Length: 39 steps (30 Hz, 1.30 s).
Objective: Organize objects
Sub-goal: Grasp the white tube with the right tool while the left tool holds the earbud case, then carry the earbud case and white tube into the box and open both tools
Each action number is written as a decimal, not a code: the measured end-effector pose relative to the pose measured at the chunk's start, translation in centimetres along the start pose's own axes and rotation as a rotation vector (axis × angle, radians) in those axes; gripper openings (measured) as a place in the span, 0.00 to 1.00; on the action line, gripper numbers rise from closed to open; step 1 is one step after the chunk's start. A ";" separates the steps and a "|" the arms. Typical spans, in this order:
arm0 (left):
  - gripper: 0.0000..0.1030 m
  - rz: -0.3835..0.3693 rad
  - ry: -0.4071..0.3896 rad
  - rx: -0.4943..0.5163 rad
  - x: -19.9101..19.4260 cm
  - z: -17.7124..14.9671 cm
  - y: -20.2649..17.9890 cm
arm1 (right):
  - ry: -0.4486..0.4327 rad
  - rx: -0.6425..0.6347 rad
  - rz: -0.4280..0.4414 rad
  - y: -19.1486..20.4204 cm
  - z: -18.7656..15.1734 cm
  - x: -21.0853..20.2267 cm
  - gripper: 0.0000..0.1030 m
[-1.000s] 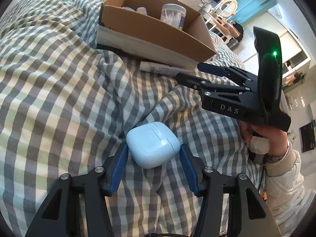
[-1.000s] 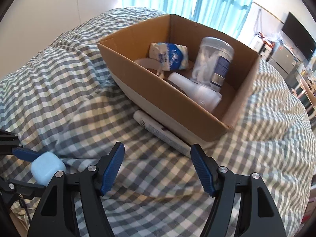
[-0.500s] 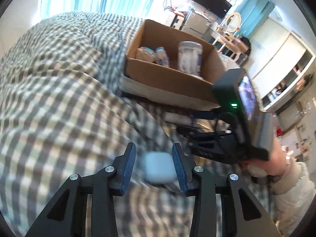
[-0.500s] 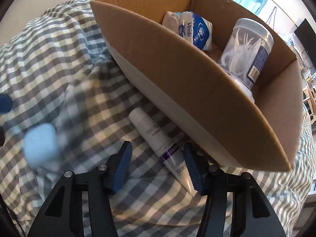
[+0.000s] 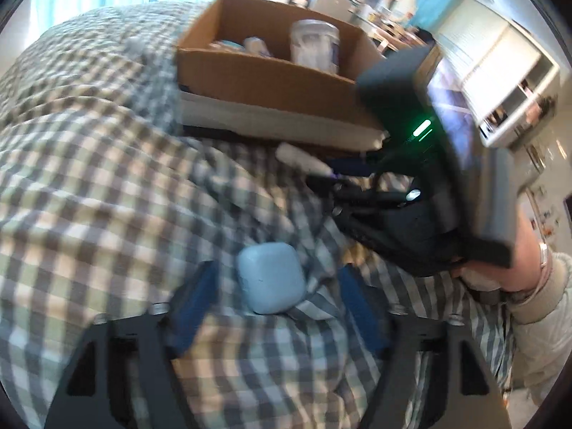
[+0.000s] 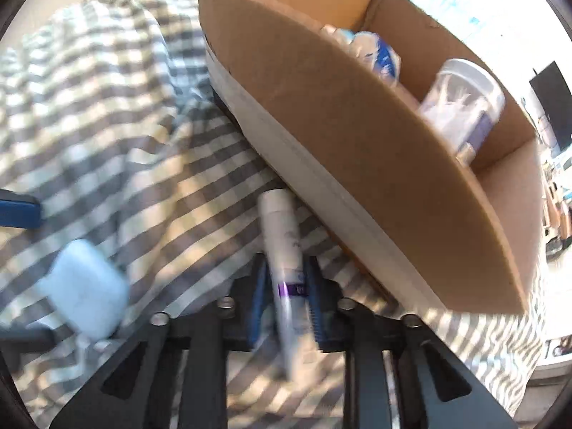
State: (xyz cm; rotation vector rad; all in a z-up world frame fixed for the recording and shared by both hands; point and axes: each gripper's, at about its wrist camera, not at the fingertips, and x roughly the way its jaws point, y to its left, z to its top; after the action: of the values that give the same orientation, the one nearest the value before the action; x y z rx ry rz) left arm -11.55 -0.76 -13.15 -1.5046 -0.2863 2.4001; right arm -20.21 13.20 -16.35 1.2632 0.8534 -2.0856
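Observation:
A pale blue earbud case (image 5: 270, 277) lies on the checked bedcover between the fingers of my left gripper (image 5: 277, 291), which is open and not touching it. The case also shows at the left of the right wrist view (image 6: 84, 289). My right gripper (image 6: 284, 298) is shut on a white tube with a purple band (image 6: 282, 246) that lies beside the cardboard box (image 6: 357, 136). The tube's cap end shows in the left wrist view (image 5: 300, 157), below the box (image 5: 268, 75). The frames are blurred by motion.
The box holds a clear tub of cotton swabs (image 6: 461, 107), a tissue pack (image 6: 375, 53) and other small items. The checked bedcover (image 5: 89, 161) is rumpled around the objects. The right gripper's body (image 5: 429, 178) and the hand holding it fill the right of the left wrist view.
My right gripper has moved down to the tube and closed on it. My left gripper closed around the blue case, then opened; the case now lies between its spread fingers.

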 end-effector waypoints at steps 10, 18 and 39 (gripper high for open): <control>0.56 0.054 0.023 0.055 2.5 0.1 -0.9 | -0.120 0.189 0.132 -1.3 -4.5 -7.4 0.18; 0.43 0.016 0.085 0.039 4.6 -0.2 -0.9 | -0.137 0.284 0.167 -0.6 -6.7 -6.9 0.18; 0.44 0.137 0.001 0.148 2.7 -1.8 -3.4 | -0.190 0.347 0.146 -0.2 -8.2 -8.8 0.18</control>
State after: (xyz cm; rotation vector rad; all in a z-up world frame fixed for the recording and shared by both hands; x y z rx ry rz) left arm -10.53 3.40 -15.07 -1.5023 -0.0042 2.4638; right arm -12.28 20.65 -11.29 1.2287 0.3145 -2.2522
